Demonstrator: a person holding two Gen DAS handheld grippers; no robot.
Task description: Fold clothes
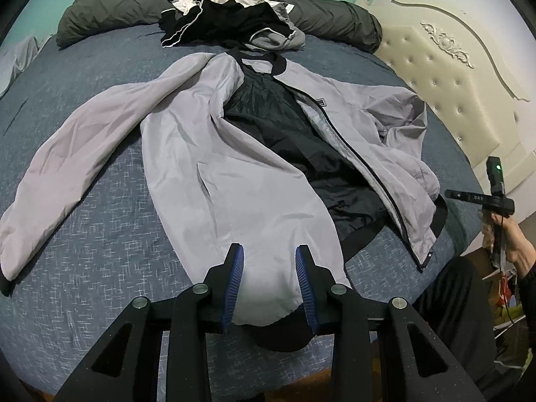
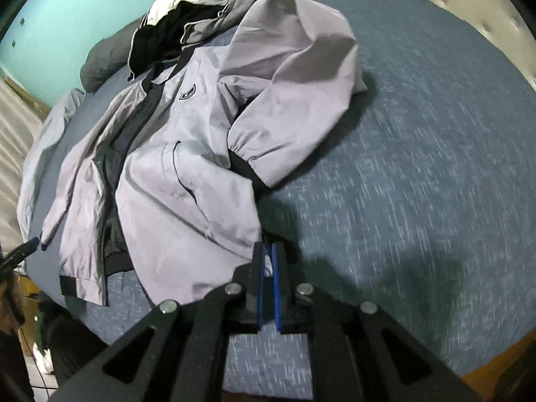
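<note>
Left wrist view: the grey jacket (image 1: 214, 154) lies front-up and unzipped on the blue bed (image 1: 83, 201), collar toward 12 o'clock, hem toward 6, black lining showing down the middle. One sleeve stretches out flat toward 8 o'clock; the other is bunched at 3 o'clock. The left gripper (image 1: 269, 254) stands wide open, fingers either side of the near hem, gripping nothing. A pile of other clothes (image 1: 227, 13) sits at 12 o'clock, touching the collar. At 3 o'clock a hand (image 1: 512, 244) holds the other tool.

Right wrist view: the right gripper (image 2: 270, 251) has its pads nearly together at the jacket's (image 2: 174, 181) hem corner; a thin edge of cloth seems pinched, though blur leaves this unsure. The sleeve (image 2: 291, 100) is doubled back at 12 o'clock, cuff beside the body.

Judgement: the panel looks ready to be drawn across. To do it well, the left claw should close on the hem for an anchor, and the right should carry its corner low and taut so that the slick fabric does not slip or ruck.
</note>
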